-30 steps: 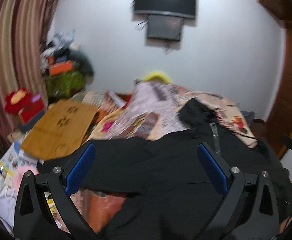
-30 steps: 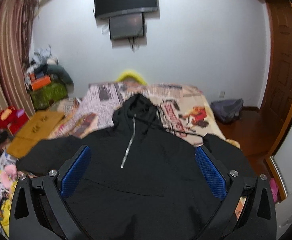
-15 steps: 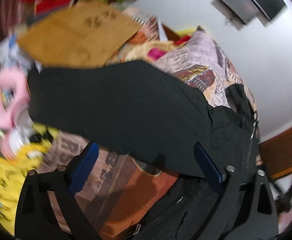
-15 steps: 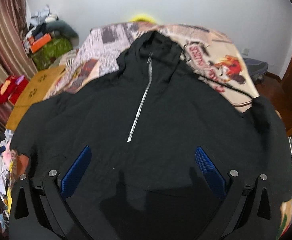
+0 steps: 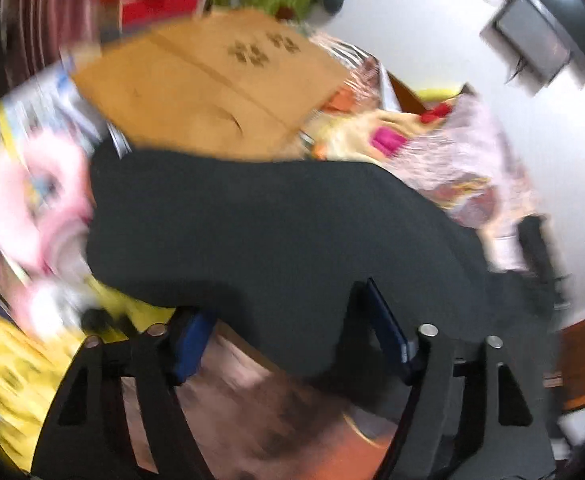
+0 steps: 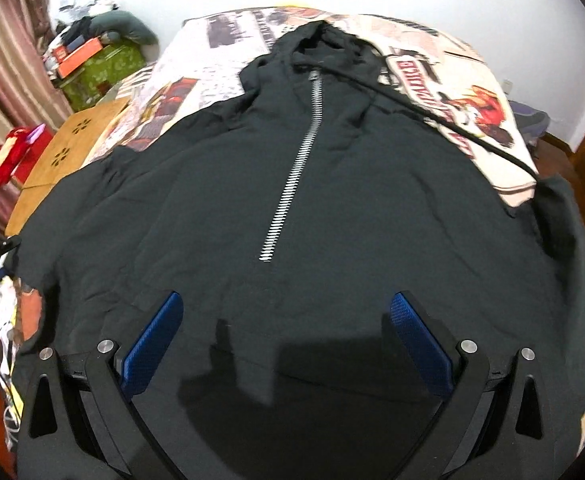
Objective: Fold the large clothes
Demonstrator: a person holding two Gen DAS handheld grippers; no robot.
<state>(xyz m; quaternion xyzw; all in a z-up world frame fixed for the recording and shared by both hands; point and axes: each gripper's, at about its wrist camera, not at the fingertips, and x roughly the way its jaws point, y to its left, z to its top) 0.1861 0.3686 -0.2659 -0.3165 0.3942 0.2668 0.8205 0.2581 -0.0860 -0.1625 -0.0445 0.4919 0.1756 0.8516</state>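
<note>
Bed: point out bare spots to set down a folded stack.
The printed bedspread is bare left of the black zip-up hoodie's hood, and again right of it, though a drawstring crosses there. The hoodie covers the near half. The flat brown cardboard box and clutter crowd the bed's left side.

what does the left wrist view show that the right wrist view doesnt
Only the left wrist view: the left gripper, jaws closing around the lower edge of the sleeve, and a wall screen. Only the right wrist view: the right gripper, open above the hoodie, its zipper and hood. Both: black fabric, the cardboard box, the printed bedspread.
</note>
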